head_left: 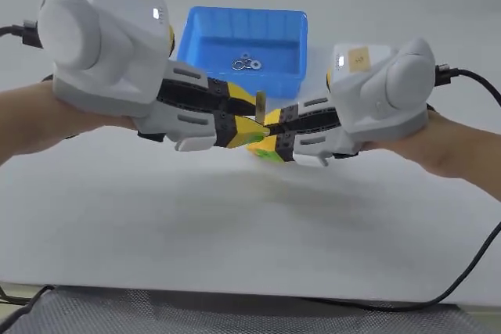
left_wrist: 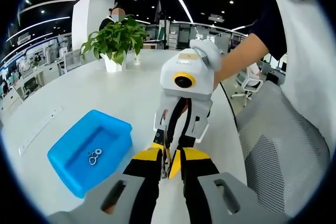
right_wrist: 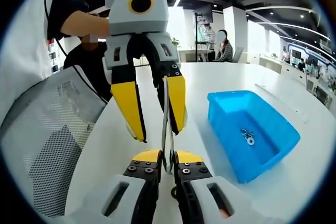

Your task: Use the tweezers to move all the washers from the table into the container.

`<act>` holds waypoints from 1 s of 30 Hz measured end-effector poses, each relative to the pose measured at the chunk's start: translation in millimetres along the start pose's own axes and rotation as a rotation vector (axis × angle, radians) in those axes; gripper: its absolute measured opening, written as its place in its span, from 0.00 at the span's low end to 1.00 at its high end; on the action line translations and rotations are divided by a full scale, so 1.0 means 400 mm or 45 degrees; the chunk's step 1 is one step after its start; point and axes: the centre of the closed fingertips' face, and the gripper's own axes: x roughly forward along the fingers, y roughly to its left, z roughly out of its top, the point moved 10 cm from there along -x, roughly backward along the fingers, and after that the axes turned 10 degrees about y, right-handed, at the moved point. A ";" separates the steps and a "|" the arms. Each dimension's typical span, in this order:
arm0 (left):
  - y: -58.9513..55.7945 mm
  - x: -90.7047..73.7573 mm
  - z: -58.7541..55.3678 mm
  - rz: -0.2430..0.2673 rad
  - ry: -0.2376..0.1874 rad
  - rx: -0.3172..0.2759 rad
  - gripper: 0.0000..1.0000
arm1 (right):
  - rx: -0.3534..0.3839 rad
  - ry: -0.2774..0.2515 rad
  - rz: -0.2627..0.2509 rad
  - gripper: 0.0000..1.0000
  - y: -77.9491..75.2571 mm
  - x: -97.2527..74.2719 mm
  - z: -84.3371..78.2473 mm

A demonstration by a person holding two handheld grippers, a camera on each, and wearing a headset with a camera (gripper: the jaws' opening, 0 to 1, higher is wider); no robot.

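left gripper (head_left: pixel 249 125): jaws apart, one on each side of the tweezers (right_wrist: pixel 167 114), not pinching.
right gripper (head_left: pixel 272 129): clamped on the tweezers, tip to tip with the left.
container (head_left: pixel 243 13): just beyond both grippers, on the left gripper's left side.
washers (head_left: pixel 247 63): small cluster inside the container.
progress: looks like regripping the tweezers. Some washers are in; can't tell if any are left on the surface (head_left: pixel 235 224), grippers hide part of it.
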 end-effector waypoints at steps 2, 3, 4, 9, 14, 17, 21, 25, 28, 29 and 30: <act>0.001 -0.001 -0.001 0.002 0.002 0.000 0.19 | -0.002 -0.002 -0.001 0.10 -0.001 -0.002 0.001; 0.001 -0.001 -0.001 0.004 0.003 0.000 0.19 | -0.001 -0.004 -0.001 0.10 -0.001 -0.002 0.002; 0.002 -0.002 -0.001 0.007 0.003 0.002 0.19 | -0.002 -0.003 -0.002 0.10 0.000 -0.003 0.002; 0.007 -0.012 -0.003 0.030 0.003 -0.003 0.22 | -0.006 -0.012 -0.004 0.10 -0.001 -0.006 0.009; 0.008 -0.023 -0.007 0.038 0.009 -0.004 0.22 | -0.011 -0.018 -0.004 0.09 -0.003 -0.006 0.015; 0.006 -0.029 -0.009 0.045 0.014 0.007 0.22 | -0.012 -0.025 -0.003 0.09 -0.002 -0.007 0.019; 0.005 -0.047 -0.010 0.048 0.010 0.005 0.22 | -0.017 -0.032 -0.005 0.09 -0.005 -0.010 0.027; 0.006 -0.070 -0.019 0.072 0.013 -0.003 0.22 | -0.023 -0.039 -0.015 0.09 -0.010 -0.021 0.039; 0.006 -0.091 -0.033 0.090 0.029 -0.010 0.23 | -0.033 -0.039 -0.026 0.09 -0.015 -0.031 0.049; 0.004 -0.100 -0.040 0.099 0.036 -0.015 0.24 | -0.032 -0.043 -0.028 0.09 -0.016 -0.037 0.054; 0.002 -0.107 -0.045 0.107 0.038 -0.016 0.24 | -0.033 -0.044 -0.029 0.09 -0.017 -0.041 0.057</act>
